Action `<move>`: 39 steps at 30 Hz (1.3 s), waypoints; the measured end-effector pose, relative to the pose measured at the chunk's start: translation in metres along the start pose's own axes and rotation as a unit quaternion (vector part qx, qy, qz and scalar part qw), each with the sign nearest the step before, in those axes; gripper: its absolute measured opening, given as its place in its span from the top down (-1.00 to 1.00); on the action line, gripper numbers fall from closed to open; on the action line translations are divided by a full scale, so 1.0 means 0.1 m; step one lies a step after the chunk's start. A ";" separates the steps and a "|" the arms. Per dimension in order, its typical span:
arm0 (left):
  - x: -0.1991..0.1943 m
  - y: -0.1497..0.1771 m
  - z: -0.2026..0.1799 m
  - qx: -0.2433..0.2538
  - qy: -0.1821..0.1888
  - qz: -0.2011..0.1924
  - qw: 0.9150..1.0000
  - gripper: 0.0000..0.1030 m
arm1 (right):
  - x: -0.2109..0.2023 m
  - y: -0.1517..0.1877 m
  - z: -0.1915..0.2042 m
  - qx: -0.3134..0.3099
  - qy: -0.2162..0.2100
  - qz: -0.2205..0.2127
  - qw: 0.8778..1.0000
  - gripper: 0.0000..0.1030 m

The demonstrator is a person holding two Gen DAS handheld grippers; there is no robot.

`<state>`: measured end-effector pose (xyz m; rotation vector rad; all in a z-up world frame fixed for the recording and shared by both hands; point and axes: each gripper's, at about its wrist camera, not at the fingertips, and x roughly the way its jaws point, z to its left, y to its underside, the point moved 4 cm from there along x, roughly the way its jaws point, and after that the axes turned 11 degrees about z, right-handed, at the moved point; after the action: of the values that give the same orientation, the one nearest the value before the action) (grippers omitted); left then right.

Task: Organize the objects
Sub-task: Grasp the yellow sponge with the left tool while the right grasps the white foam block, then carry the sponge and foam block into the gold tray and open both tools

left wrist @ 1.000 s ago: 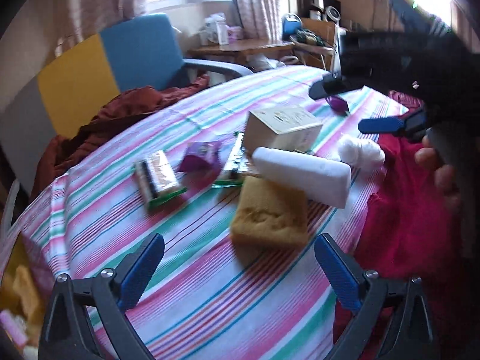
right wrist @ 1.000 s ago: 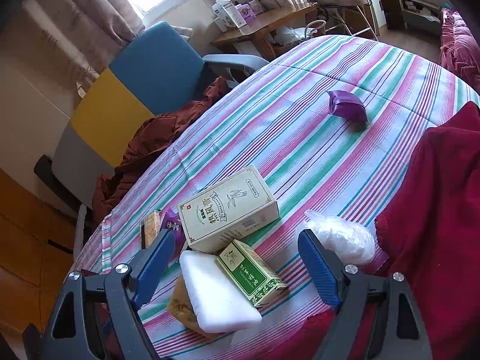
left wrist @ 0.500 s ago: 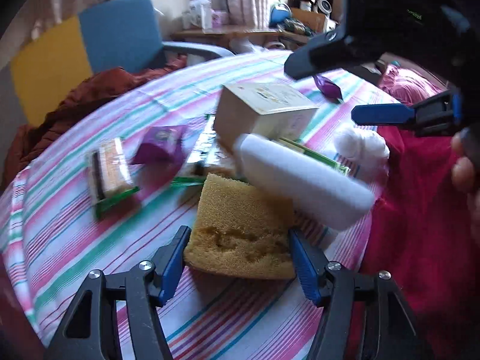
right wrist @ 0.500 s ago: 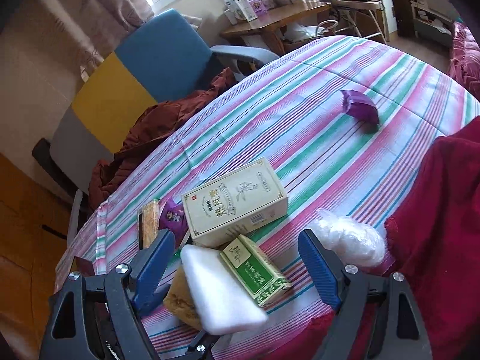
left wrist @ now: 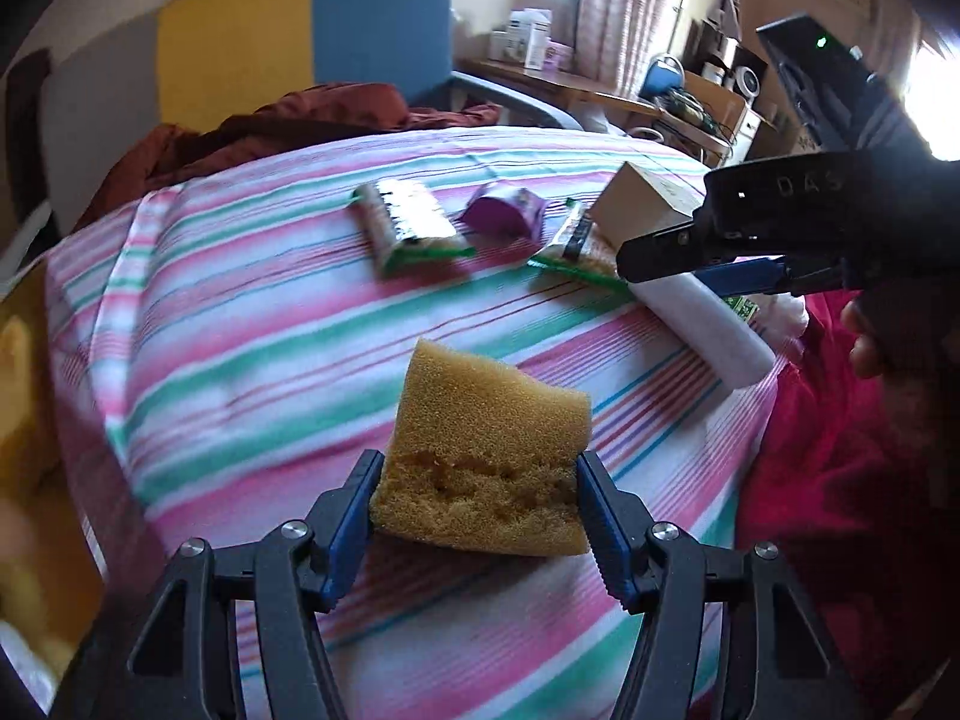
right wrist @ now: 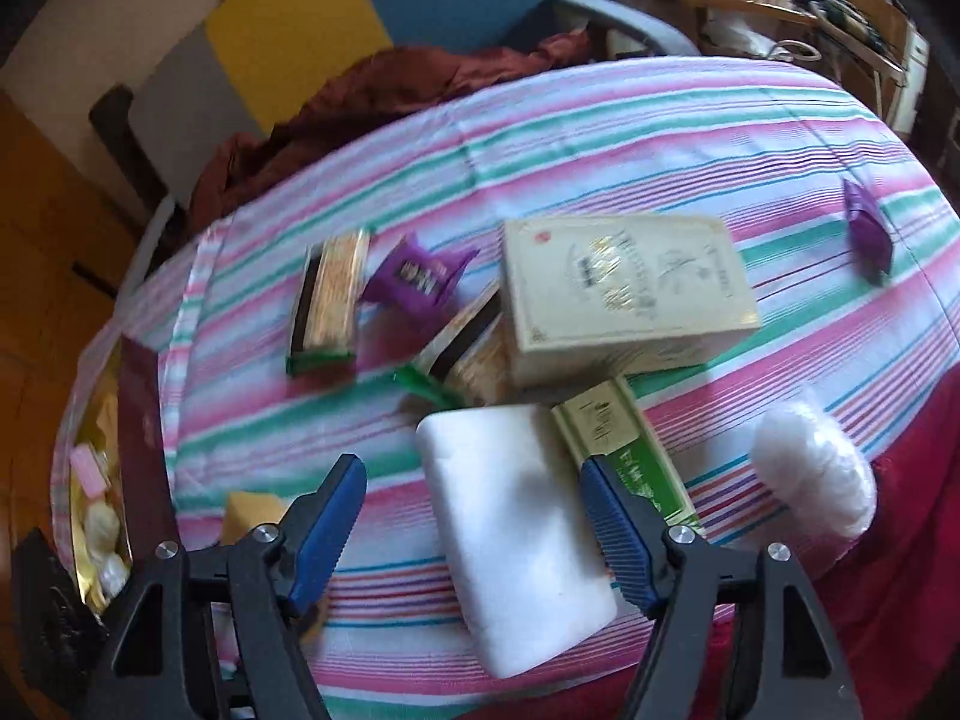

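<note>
Sponge (left wrist: pixel 486 456) now lifted — pinched by left hand-held gripper (left wrist: pixel 480 504); right hand-held gripper (right wrist: pixel 474 510) closing over white block (right wrist: pixel 516 534).

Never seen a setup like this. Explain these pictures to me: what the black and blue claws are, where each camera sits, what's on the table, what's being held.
No robot here: a person carries a hand-held gripper in each hand, each with a camera looking along its fingers. The left hand-held gripper is clamped on a yellow sponge. The right hand-held gripper is closing around a white foam block, not yet pressing it. On the striped tablecloth also lie a cream box, a green box, purple packets and wrapped biscuits.
</note>
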<state>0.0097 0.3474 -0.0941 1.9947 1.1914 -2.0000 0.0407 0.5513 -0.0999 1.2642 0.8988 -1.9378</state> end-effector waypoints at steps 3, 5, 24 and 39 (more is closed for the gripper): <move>-0.01 0.04 0.06 -0.010 0.002 -0.002 1.000 -0.24 | 0.06 0.04 0.11 -0.025 -0.032 0.026 0.999 -0.45; -0.01 0.06 0.08 -0.013 0.002 -0.003 1.000 -0.24 | 0.03 0.05 0.18 -0.035 -0.070 0.025 0.997 -0.45; 0.06 0.10 0.07 -0.013 -0.001 -0.012 1.000 -0.34 | 0.24 0.00 -0.03 0.004 0.109 0.042 0.993 -0.58; -0.19 0.15 0.09 -0.027 -0.017 -0.014 0.999 -0.23 | 0.12 -0.07 0.04 -0.015 0.049 0.007 0.999 -0.14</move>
<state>0.0130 0.3232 -0.0852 1.9219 1.2595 -1.9846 0.0293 0.5501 -0.1086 1.3543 0.9621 -1.8582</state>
